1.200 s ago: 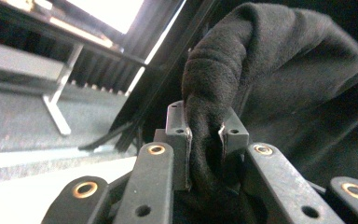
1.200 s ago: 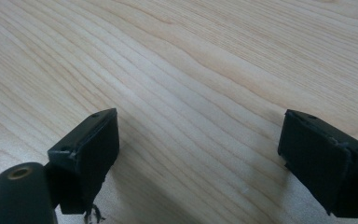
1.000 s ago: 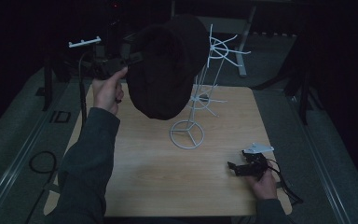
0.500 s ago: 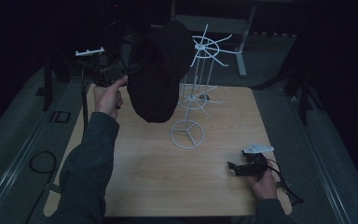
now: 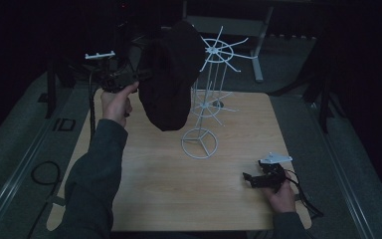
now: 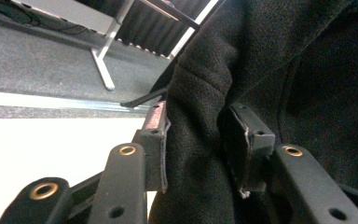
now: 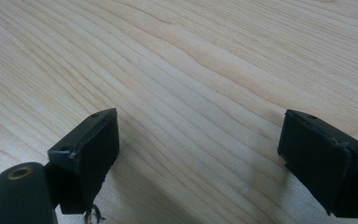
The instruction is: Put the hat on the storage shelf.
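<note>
Dim desk point(image 5: 144, 194): left gripper point(image 5: 129, 78), clenched on black hat point(image 5: 171, 74), has swung it off white rack point(image 5: 206, 94); right gripper point(image 5: 263, 179) rests, jaws released.

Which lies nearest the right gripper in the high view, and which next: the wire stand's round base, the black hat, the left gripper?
1. Wire stand's round base, up-left of the right gripper.
2. Black hat, raised beside the stand.
3. Left gripper, far left, clamping the hat.

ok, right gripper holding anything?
No. In its own view the right gripper has its jaws spread wide with bare table between them.
</note>
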`<state>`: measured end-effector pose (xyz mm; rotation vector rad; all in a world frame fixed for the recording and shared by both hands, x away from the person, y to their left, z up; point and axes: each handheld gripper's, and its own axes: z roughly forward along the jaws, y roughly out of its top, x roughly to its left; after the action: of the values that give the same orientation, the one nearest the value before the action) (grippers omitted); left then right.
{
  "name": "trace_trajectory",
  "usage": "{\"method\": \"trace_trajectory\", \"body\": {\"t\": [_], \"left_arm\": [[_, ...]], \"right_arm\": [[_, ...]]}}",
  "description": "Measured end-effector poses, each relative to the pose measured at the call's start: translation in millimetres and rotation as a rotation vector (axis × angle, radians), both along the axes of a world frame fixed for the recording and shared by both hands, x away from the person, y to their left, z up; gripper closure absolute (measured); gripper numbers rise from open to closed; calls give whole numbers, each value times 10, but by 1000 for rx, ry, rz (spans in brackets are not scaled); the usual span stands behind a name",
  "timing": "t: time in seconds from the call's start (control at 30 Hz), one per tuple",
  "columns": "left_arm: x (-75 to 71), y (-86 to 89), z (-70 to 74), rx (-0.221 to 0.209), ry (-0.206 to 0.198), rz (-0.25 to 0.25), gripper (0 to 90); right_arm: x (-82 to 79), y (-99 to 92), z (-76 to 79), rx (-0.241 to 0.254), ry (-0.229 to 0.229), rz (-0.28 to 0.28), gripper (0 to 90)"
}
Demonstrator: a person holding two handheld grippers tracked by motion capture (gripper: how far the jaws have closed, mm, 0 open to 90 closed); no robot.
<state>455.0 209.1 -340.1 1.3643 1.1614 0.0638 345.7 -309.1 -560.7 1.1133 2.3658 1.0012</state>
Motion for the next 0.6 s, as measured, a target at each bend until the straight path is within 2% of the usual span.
{"method": "trace_trajectory", "body": {"t": [0.37,0.6], "left_arm": [[11,-21,7,5,5,7,477],[6,-26,25,12,-9,13,467]], "right_arm": [[0,0,0,0,1,0,123],[-1,0,1,0,2,0,123]]}}
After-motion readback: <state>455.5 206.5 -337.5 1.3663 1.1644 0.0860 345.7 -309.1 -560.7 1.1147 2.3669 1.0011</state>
